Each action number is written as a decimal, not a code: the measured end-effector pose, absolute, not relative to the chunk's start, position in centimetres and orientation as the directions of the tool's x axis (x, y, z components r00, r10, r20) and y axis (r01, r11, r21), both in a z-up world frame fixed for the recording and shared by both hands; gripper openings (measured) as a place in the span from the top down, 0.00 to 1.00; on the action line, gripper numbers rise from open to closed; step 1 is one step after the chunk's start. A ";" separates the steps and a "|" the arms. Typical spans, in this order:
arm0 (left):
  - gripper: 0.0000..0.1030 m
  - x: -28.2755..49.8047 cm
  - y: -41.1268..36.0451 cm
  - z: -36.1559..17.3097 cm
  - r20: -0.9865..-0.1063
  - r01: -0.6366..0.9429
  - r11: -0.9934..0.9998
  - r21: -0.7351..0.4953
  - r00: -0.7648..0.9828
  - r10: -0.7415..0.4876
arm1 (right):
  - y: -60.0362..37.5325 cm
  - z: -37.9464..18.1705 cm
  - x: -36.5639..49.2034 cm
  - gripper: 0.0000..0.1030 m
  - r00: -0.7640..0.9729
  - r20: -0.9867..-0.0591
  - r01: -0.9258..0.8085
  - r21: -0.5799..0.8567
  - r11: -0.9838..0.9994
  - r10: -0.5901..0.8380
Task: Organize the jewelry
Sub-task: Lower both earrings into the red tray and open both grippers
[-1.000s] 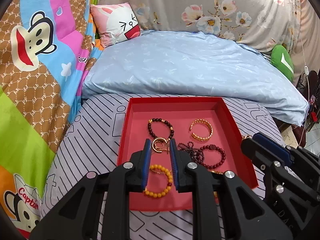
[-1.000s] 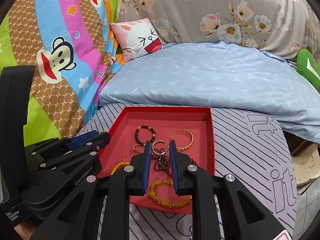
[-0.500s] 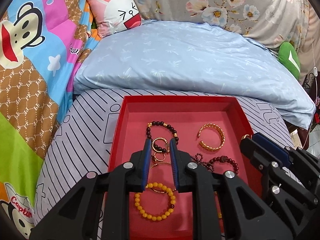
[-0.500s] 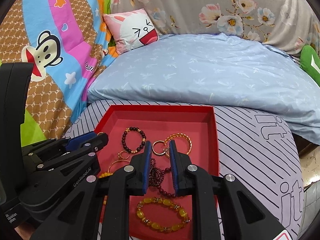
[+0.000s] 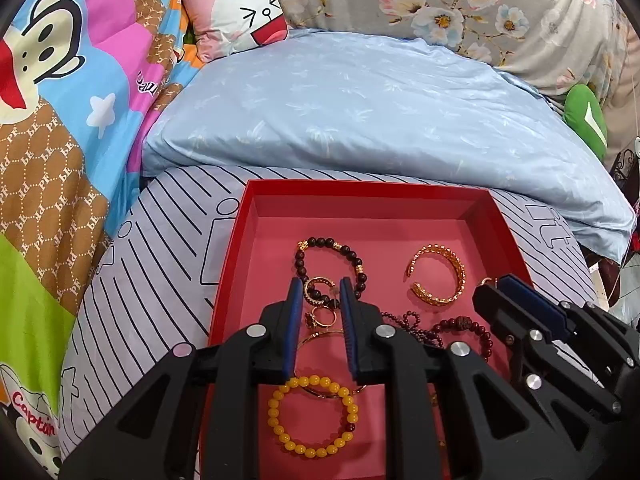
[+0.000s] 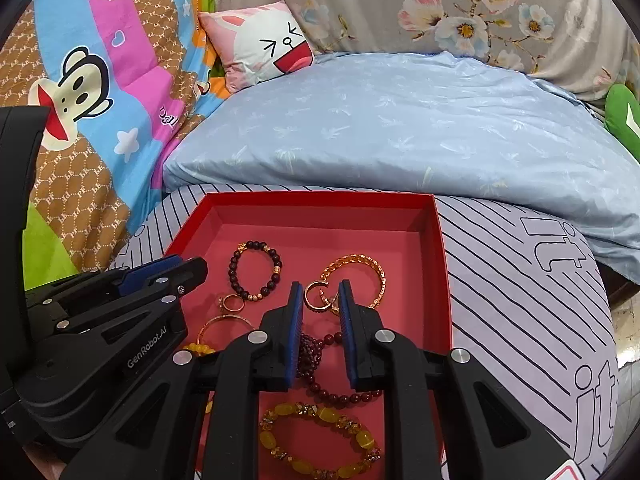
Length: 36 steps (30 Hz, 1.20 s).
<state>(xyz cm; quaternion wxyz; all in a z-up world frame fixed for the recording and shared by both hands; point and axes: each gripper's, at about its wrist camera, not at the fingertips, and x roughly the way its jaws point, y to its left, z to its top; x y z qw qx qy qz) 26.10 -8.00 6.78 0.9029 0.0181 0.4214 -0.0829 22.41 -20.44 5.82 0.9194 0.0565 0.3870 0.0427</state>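
Our left gripper [image 5: 320, 290] and right gripper [image 6: 319, 294], both slightly open and empty, above the red tray [image 5: 362, 190] of jewelry.

One red tray [image 5: 232, 264] on the bed.

Beaded bracelets, four:
- one dark brown with gold spacers [image 5: 330, 258]
- one plain yellow [image 5: 314, 416]
- one chunky amber-yellow with fancy spacers [image 6: 320, 436]
- one dark red with a carved bead [image 5: 468, 330]

One strand of small dark red beads, bunched [image 6: 310, 354].

Gold pieces:
- one open gold cuff [image 5: 438, 274]
- one thin gold bangle [image 6: 222, 326]
- three small gold rings or hoops: [image 5: 320, 290], [image 5: 320, 318], [image 6: 318, 296]; exact kind too small to tell

Tools: two, left tool [image 5: 320, 300] and right tool [image 6: 319, 302].

Cushions: one pink cartoon cushion [image 5: 236, 8], one green [image 5: 586, 118].
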 end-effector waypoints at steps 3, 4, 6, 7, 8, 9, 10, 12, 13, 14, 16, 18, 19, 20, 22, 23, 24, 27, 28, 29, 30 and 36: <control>0.82 26.1 -8.2 6.7 -0.764 0.165 0.986 -0.031 0.632 -0.130 | -20.4 5.6 22.5 0.83 0.694 -0.710 -0.034 0.133 0.990 0.119; 0.82 26.1 -8.2 6.6 -0.765 0.164 0.986 -0.033 0.631 -0.130 | -20.4 5.6 22.5 0.83 0.693 -0.710 -0.035 0.133 0.991 0.120; 0.82 26.1 -8.2 6.6 -0.765 0.163 0.986 -0.031 0.632 -0.128 | -20.3 5.5 22.5 0.83 0.692 -0.712 -0.036 0.129 0.991 0.118; 0.82 26.2 -8.2 6.6 -0.765 0.164 0.986 -0.029 0.631 -0.128 | -20.3 5.5 22.5 0.83 0.692 -0.713 -0.036 0.129 0.991 0.117; 0.82 26.2 -8.3 6.5 -0.765 0.165 0.986 -0.030 0.631 -0.128 | -20.3 5.5 22.5 0.83 0.692 -0.713 -0.035 0.128 0.991 0.116; 0.82 26.2 -8.3 6.5 -0.766 0.164 0.986 -0.030 0.631 -0.128 | -20.3 5.4 22.5 0.83 0.691 -0.713 -0.036 0.129 0.991 0.118; 0.82 26.2 -8.3 6.5 -0.766 0.163 0.986 -0.030 0.630 -0.127 | -20.3 5.4 22.5 0.83 0.691 -0.714 -0.036 0.129 0.991 0.118; 0.82 26.2 -8.3 6.4 -0.766 0.162 0.986 -0.031 0.630 -0.127 | -20.2 5.3 22.5 0.83 0.689 -0.715 -0.037 0.128 0.991 0.118; 0.82 26.2 -8.3 6.4 -0.767 0.165 0.986 -0.032 0.629 -0.130 | -20.2 5.3 22.5 0.83 0.688 -0.716 -0.038 0.127 0.991 0.117; 0.82 26.2 -8.4 6.4 -0.767 0.167 0.986 -0.031 0.628 -0.130 | -20.2 5.3 22.5 0.83 0.691 -0.714 -0.036 0.124 0.992 0.114; 0.78 26.2 -8.5 6.3 -0.766 0.170 0.985 -0.023 0.630 -0.126 | -20.2 5.3 22.3 0.82 0.695 -0.710 -0.033 0.123 0.992 0.111; 0.67 26.1 -8.6 6.3 -0.763 0.166 0.986 -0.019 0.635 -0.121 | -20.3 5.3 22.3 0.80 0.696 -0.709 -0.031 0.126 0.992 0.112; 0.62 26.0 -8.6 6.4 -0.758 0.161 0.987 -0.015 0.642 -0.117 | -20.3 5.4 22.2 0.79 0.697 -0.709 -0.028 0.124 0.992 0.109; 0.62 25.9 -8.6 6.5 -0.752 0.157 0.987 -0.010 0.650 -0.111 | -20.3 5.5 22.2 0.78 0.698 -0.709 -0.025 0.122 0.992 0.105; 0.59 25.7 -8.6 6.7 -0.746 0.155 0.988 0.001 0.658 -0.103 | -20.4 5.6 22.1 0.76 0.699 -0.709 -0.018 0.121 0.993 0.099; 0.58 25.6 -8.5 6.8 -0.745 0.152 0.988 0.003 0.660 -0.099 | -20.4 5.7 22.0 0.74 0.699 -0.709 -0.015 0.123 0.992 0.099; 0.58 25.6 -8.4 6.8 -0.744 0.151 0.989 0.001 0.661 -0.100 | -20.5 5.7 21.9 0.72 0.699 -0.709 -0.012 0.125 0.992 0.098; 0.56 25.2 -8.1 7.1 -0.741 0.143 0.990 -0.006 0.664 -0.100 | -20.6 6.1 21.2 0.67 0.705 -0.704 -0.003 0.127 0.992 0.092; 0.52 25.0 -8.0 7.2 -0.740 0.139 0.990 -0.006 0.665 -0.097 | -20.6 6.2 21.0 0.66 0.708 -0.700 0.000 0.123 0.992 0.086; 0.50 24.9 -7.8 7.3 -0.739 0.132 0.991 -0.004 0.668 -0.092 | -20.6 6.3 20.8 0.63 0.711 -0.698 0.003 0.118 0.993 0.081; 0.47 24.6 -7.6 7.4 -0.737 0.123 0.992 -0.001 0.671 -0.084 | -20.7 6.4 20.4 0.59 0.714 -0.696 0.007 0.113 0.994 0.075; 0.38 22.6 -6.3 7.9 -0.731 0.098 0.995 -0.012 0.678 -0.076 | -20.7 6.9 18.3 0.46 0.725 -0.685 0.017 0.113 0.993 0.066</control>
